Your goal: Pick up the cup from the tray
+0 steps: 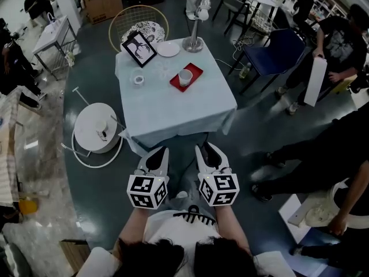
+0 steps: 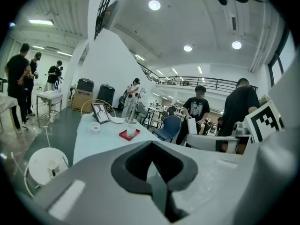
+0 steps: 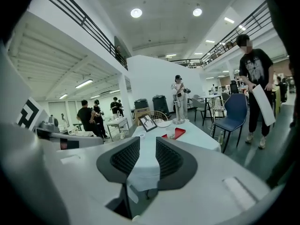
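A white cup stands on a red tray at the far right of a table with a pale cloth. Both grippers hover side by side short of the table's near edge, pointing toward it. My left gripper is shut and holds nothing. My right gripper is a little open with nothing between its pads. Far ahead in the left gripper view are the cup and tray, beyond the left gripper. In the right gripper view the cup and tray lie past the right gripper.
On the table also stand a framed picture, a white plate, a tape roll and a metal stand. A round white stool sits left of the table, a blue chair at the right. People stand at the right.
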The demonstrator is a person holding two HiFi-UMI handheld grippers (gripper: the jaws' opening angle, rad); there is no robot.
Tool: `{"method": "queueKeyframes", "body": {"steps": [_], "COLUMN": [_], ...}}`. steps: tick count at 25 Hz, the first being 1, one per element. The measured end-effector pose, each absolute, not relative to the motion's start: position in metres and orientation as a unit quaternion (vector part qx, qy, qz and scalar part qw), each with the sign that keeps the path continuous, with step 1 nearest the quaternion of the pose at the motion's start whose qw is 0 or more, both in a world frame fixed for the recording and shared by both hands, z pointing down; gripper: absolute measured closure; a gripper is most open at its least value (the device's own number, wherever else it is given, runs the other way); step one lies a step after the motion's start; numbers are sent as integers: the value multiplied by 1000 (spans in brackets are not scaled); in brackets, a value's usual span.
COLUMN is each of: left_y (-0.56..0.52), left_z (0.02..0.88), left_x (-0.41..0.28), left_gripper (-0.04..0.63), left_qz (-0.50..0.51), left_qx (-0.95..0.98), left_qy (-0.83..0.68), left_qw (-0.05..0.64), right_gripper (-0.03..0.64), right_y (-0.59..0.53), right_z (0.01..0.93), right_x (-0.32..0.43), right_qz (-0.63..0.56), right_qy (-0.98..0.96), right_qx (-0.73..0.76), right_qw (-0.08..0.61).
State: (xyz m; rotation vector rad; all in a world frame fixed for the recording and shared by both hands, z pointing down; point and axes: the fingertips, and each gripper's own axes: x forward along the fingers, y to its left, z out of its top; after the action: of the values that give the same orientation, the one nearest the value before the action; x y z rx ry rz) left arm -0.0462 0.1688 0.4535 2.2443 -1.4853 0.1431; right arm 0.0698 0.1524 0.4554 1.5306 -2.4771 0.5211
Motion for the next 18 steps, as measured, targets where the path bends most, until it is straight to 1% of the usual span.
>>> {"method": "queueKeyframes", "body": {"steps": [2, 8, 11, 18], "left_y": [164, 148, 140, 121], "left_z": [455, 455, 452, 452], "left_x": [-48, -49, -50, -50], "left_gripper": [595, 595, 595, 594], "left_qz": [52, 55, 43, 55], "left_qx": [811, 811, 809, 814], "left_qy": [-538, -540, -539, -534], "left_qw": [222, 218, 229, 220], "right_gripper": [479, 465, 445, 416], "right_y": [149, 135, 128, 113], "right_z": [458, 459, 460, 462], "right_x": [70, 71, 71, 70], "right_qz": [176, 174, 166, 165], "right_qy": [-833, -831, -829, -827], "right_qx": [516, 519, 522, 526], "right_qw": [97, 103, 112, 110]}}
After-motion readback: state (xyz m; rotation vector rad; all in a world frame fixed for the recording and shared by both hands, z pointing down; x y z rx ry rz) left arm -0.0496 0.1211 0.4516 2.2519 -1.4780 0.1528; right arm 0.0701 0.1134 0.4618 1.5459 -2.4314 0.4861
